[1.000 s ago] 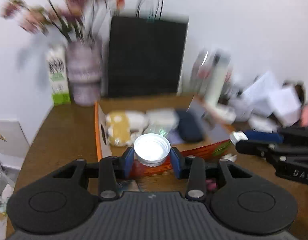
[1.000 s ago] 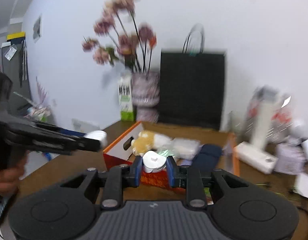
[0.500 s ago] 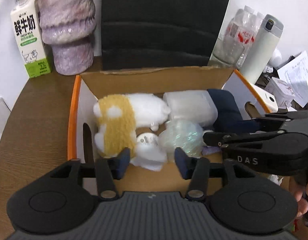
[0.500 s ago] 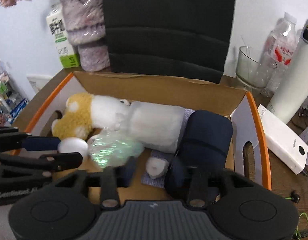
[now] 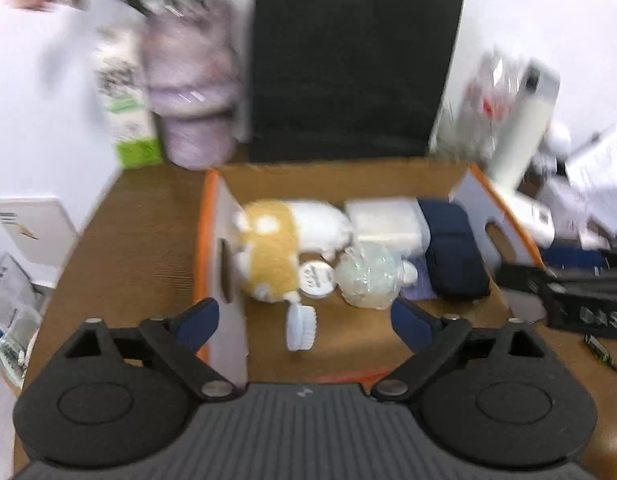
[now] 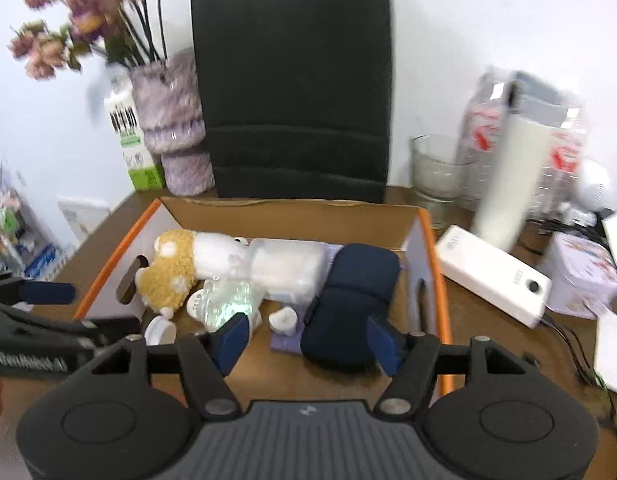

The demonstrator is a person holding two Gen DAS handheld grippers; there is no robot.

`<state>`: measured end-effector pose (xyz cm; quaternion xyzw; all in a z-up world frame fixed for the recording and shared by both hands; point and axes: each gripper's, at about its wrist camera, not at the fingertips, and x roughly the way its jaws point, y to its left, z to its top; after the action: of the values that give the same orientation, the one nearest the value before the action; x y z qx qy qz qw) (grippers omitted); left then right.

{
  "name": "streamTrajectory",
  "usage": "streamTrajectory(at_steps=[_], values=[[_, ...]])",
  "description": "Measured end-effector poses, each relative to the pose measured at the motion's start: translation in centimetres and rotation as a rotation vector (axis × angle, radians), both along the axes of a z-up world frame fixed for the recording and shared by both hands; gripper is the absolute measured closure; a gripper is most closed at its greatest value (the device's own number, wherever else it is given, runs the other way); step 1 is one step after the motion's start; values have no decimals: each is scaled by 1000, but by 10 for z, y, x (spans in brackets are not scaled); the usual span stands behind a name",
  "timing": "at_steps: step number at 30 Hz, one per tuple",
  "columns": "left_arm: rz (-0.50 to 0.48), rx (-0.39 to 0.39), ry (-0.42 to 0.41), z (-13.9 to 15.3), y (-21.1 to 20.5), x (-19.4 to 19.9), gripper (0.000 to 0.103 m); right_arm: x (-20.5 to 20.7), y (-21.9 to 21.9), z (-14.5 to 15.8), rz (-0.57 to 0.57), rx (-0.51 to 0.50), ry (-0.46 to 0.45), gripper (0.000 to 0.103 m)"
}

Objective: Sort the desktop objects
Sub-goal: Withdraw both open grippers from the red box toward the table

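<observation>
Box (image 6: 422, 240): open cardboard, orange-edged, on wooden desk (image 5: 140, 232); held plush toy (image 5: 272, 256), navy pouch (image 6: 356, 280), white lid (image 5: 301, 326).
Left gripper (image 5: 304, 320): jaws spread wide, empty, above box's near edge.
Right gripper (image 6: 306, 338): jaws apart, empty, over the pouch.
Room: black bag (image 6: 292, 80), vase (image 6: 168, 120) against white wall.

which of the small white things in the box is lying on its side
The ribbed white cap nearest the left gripper; the labelled one lies flat.
</observation>
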<state>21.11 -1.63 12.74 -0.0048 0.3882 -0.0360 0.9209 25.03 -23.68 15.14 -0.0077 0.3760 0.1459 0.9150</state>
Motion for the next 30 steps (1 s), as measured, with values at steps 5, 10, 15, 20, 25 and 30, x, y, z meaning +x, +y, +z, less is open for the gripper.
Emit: streamTrajectory(at_steps=[5,10,15,20,25,30], values=[[17,-90,-74,-22,2,-92,0,-103,-19,-12,24,64,-132,28],[-7,-90,-100,-54,-3,-181,0,-197,-33,-41,36,120,-179,28],[-32,-17,-202,-77,-7,-255,0,-266,-43,-78,-9,136,-165,28],[-26,-45,-178,-94,1,-293,0,-310,-42,-103,22,164,-133,28],[-44,-63,-143,-95,0,-301,0,-337,-30,-103,46,84,-176,28],[-64,-28,-157,-98,-8,-298,1,-331,-39,-105,15,75,-152,28]])
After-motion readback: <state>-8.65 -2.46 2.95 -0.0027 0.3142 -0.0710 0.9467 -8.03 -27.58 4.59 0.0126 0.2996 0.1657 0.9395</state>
